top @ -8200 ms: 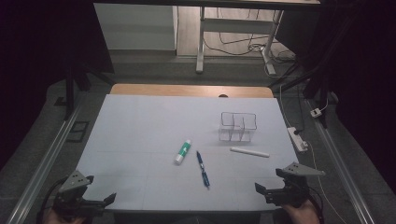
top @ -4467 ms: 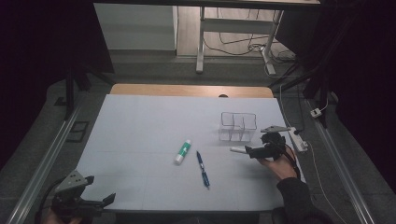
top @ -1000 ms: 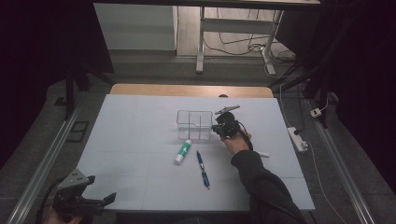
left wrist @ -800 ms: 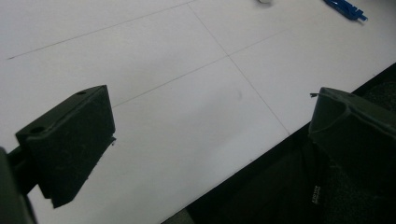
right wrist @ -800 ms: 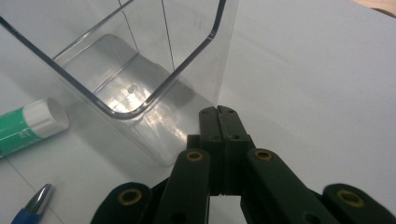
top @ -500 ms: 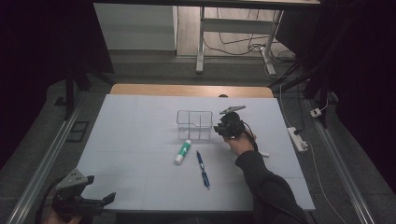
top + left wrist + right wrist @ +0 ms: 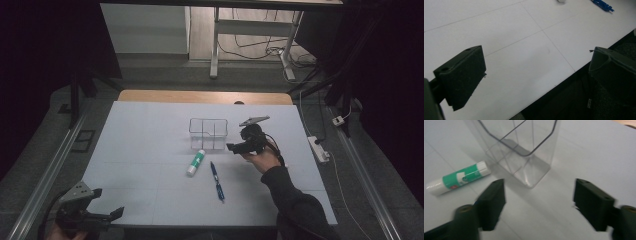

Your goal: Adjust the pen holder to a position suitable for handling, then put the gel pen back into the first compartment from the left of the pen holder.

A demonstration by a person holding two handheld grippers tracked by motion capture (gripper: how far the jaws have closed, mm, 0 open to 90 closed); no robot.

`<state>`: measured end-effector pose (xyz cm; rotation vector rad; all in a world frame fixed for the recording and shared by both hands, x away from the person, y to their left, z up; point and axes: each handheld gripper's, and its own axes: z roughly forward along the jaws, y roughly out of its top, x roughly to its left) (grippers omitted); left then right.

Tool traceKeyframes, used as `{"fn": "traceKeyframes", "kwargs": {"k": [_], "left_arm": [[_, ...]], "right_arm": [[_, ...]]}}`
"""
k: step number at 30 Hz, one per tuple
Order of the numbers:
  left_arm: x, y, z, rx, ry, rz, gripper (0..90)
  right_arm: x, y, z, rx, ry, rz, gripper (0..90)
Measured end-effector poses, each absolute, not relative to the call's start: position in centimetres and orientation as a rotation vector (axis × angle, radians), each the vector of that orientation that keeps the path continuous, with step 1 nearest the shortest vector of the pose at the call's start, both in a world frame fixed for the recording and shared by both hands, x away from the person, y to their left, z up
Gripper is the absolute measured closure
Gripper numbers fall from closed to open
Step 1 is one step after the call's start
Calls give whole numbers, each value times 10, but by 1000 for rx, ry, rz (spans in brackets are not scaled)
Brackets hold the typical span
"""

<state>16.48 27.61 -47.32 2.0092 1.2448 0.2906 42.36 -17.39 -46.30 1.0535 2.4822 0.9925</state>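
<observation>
right hand-held gripper released beside clear organiser; glue stick next in reach

the clear organiser point(image 7: 208, 134) stands upright on the white worktop point(image 7: 150, 150), near its middle, a divided see-through box with its mouth upward. the right hand-held gripper point(image 7: 235, 147) sits just to the right of it, apart from it. its jaws have just been opening and now stand wide with nothing between them; in the right gripper view the organiser point(image 7: 524, 152) lies ahead of the jaws, clear of both pads. state: released.

the glue stick point(image 7: 196, 162) lies flat just in front of the organiser, on the person's side. its long axis runs obliquely, white cap end toward the organiser, far end toward the near edge. from the right hand-held gripper it lies to the left and slightly nearer the person. the blue pen point(image 7: 217, 181) lies to the right of the glue stick, long axis roughly toward the person, almost directly below the right hand.

the left hand-held gripper point(image 7: 102, 215) rests at the near left corner of the worktop, jaws apart and empty, well apart from all three items.

judgement: the right hand is clearly the nearer to both loose items. a pick of the glue stick would call for a jaw line set across its oblique axis.
</observation>
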Motion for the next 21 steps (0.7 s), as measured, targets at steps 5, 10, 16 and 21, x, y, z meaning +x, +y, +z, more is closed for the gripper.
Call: {"fn": "traceKeyframes", "kwargs": {"k": [5, 10, 16, 21], "left_arm": [[164, 276, -473, 2010, 1238, 289, 14], [165, 276, -473, 2009, 1237, 287, 14], [164, 276, -473, 2010, 1236, 288, 14], [165, 277, -473, 2006, 1237, 283, 14]], "right_arm": [[412, -172, -466, 1036, 2539, 982, 0], [401, -175, -468, 995, 2568, 983, 0], [384, -173, -464, 943, 2562, 1003, 0], [376, -171, -461, 927, 2568, 1022, 0]]}}
